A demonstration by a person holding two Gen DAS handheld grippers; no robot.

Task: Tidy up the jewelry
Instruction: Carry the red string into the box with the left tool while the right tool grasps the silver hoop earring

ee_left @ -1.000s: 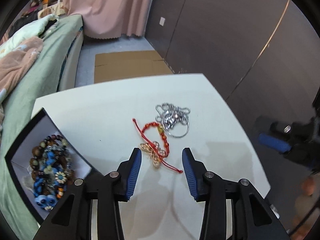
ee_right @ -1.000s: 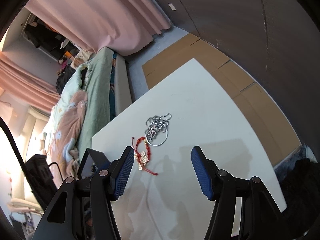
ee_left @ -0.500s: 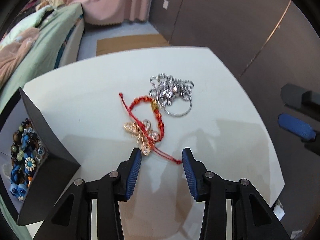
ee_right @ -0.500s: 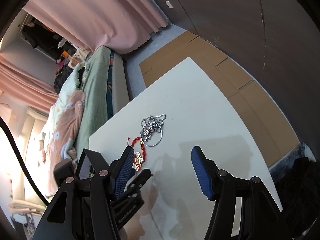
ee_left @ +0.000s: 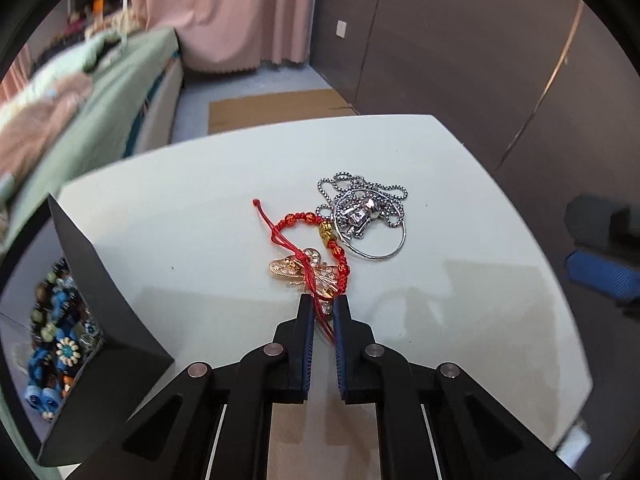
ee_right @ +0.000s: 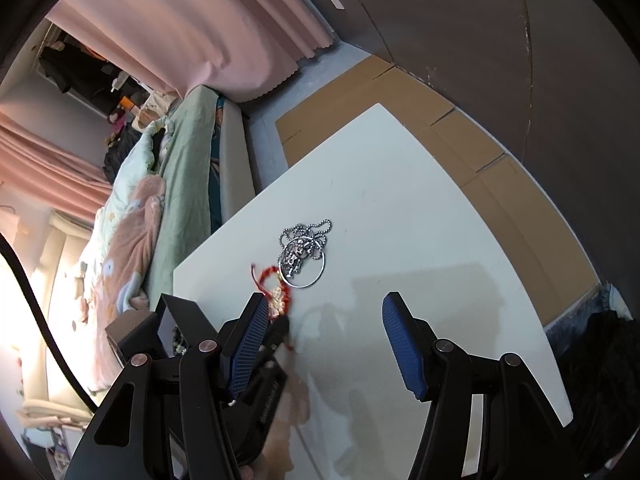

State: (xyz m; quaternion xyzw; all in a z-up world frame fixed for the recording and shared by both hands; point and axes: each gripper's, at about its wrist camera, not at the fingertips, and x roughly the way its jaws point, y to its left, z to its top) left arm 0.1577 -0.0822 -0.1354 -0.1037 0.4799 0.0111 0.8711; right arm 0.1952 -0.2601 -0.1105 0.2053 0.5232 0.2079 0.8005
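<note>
On a smooth white table, the left gripper pinches the tail of a red cord bracelet, its ribbed blue pads drawn nearly together around the thin braided strands and the lower tip of a gold filigree brooch. The bracelet, strung with round red beads and one gold bead, lies looped across the brooch's winged, openwork body. Just beside it, touching at the gold bead, sits a heap of silver ball chain with a chunky metal pendant and a plain wire hoop. At the table's left edge stands a black, sharp-cornered box, holding a tangle of blue, brown and flower-patterned beads. The right gripper hangs above the table with its jaws spread wide and nothing between them, its textured blue pads well apart; the jewelry lies ahead of its left finger.
</note>
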